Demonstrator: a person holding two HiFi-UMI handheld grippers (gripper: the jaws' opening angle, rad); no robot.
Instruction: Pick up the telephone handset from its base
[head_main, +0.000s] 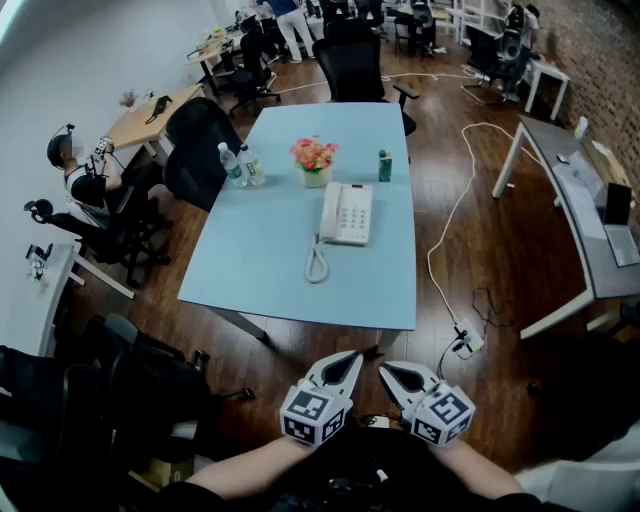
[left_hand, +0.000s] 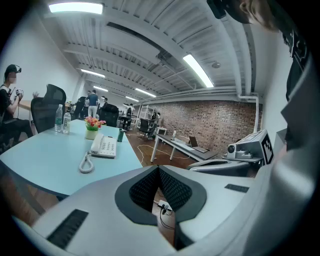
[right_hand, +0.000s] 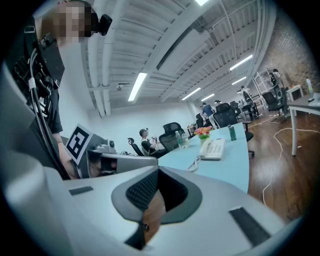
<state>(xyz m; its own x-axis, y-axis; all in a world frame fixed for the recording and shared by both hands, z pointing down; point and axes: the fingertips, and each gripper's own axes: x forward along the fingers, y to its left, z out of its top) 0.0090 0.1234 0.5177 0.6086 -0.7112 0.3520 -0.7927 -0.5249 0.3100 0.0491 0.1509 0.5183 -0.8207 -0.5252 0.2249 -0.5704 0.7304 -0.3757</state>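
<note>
A white telephone (head_main: 347, 213) lies on the light blue table (head_main: 260, 260), its handset (head_main: 328, 212) resting on the left side of the base and a coiled cord (head_main: 316, 262) looping toward me. Both grippers hang well short of the table's near edge, side by side. My left gripper (head_main: 349, 360) is shut with nothing in it, and so is my right gripper (head_main: 388, 371). The left gripper view has the telephone (left_hand: 104, 146) far off to the left of the closed tips (left_hand: 159, 169). In the right gripper view the telephone (right_hand: 213, 148) sits ahead to the right of the closed tips (right_hand: 158, 171).
Behind the phone stand a flower pot (head_main: 314, 160), two water bottles (head_main: 238, 165) and a green can (head_main: 384, 165). Black office chairs (head_main: 200, 140) ring the table. A white cable and power strip (head_main: 466, 342) lie on the wood floor at right, beside a grey desk (head_main: 590, 220). A seated person (head_main: 85, 185) is at left.
</note>
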